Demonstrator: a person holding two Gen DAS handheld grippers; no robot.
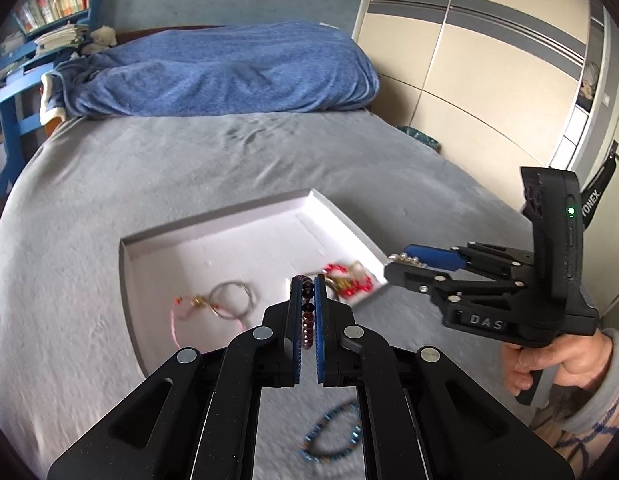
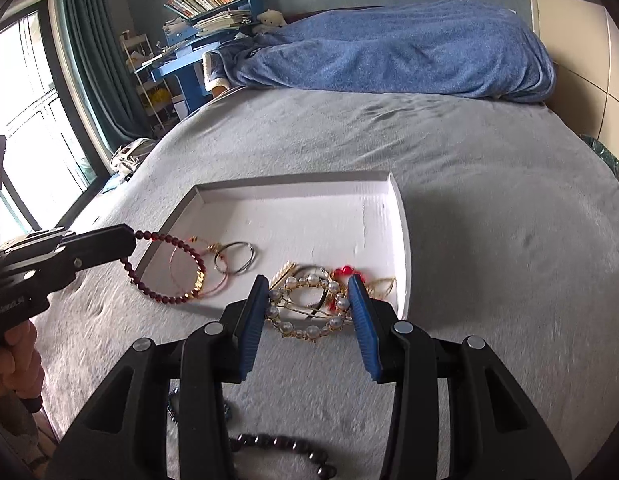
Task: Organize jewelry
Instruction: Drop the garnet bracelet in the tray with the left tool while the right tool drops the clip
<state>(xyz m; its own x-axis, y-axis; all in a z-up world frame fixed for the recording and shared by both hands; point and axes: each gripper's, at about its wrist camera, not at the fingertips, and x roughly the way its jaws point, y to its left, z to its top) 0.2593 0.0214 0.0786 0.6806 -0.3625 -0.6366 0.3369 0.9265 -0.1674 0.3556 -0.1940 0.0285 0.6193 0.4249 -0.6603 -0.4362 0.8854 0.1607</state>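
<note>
Both grippers hang over the bed [image 2: 489,208], each carrying a bracelet toward the white tray [image 2: 293,216] so the jewelry collects in one place. The left gripper [image 1: 308,286] is pinched tight on a dark red bead bracelet [image 2: 169,268]. The right gripper [image 2: 307,300] grips a pearl bracelet [image 2: 305,308] across its width. Two more bracelets lie on the bed nearby.

Grey bed [image 2: 489,208] carries white tray [image 2: 403,248] centre, blue blanket [image 2: 389,56] far end, dark bead bracelet [image 2: 285,446] and blue bracelet [image 1: 333,436] near edge.
</note>
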